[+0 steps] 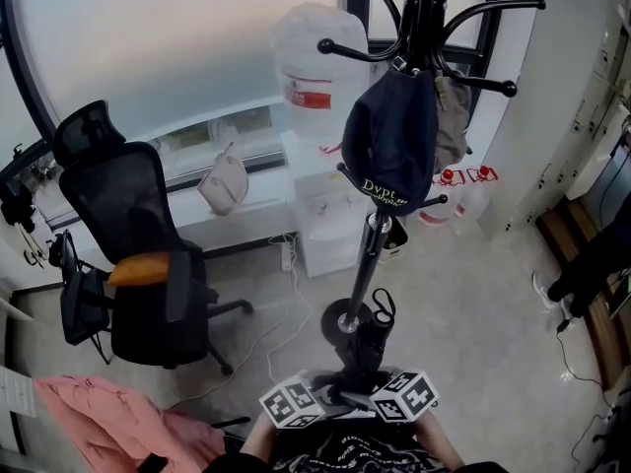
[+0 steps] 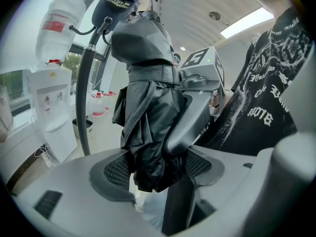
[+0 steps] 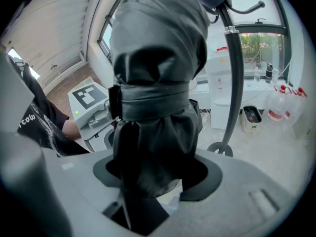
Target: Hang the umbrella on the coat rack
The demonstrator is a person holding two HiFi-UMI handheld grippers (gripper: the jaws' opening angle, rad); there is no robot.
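Since the coat rack (image 1: 368, 254) is the biggest thing in play, I'll start there: in the head view its black pole runs from top centre down to a round base mid-frame, with a dark cap (image 1: 389, 136) already on one arm and a few ball-tipped hooks (image 1: 325, 45) free near the top. The umbrella (image 1: 363, 348) is bottom centre of that view, just in front of the base, folded into a short fat black bundle and pointing away from the person toward the rack. My guess is it's light and easy to lift but awkward. The canopy is loose, slick-looking fabric over a stiff core, so anything pinching the cloth alone could slide or bunch up. The closure band (image 3: 153, 100) wrapped round its middle looks like the firmest place to squeeze. Both tools are already on it. The left gripper (image 2: 157, 167) has its textured pads pressed into the crumpled folds at the near end, and the right gripper (image 3: 155, 174) is clamped on the same bundle just below that band, jaws fairly wide because the thing is chunky. At the far end there's a small loop (image 1: 383, 302), probably the wrist strap, though it's too small to be sure. If so, that's what I'd aim over a hook, since the body itself has nothing to catch on.
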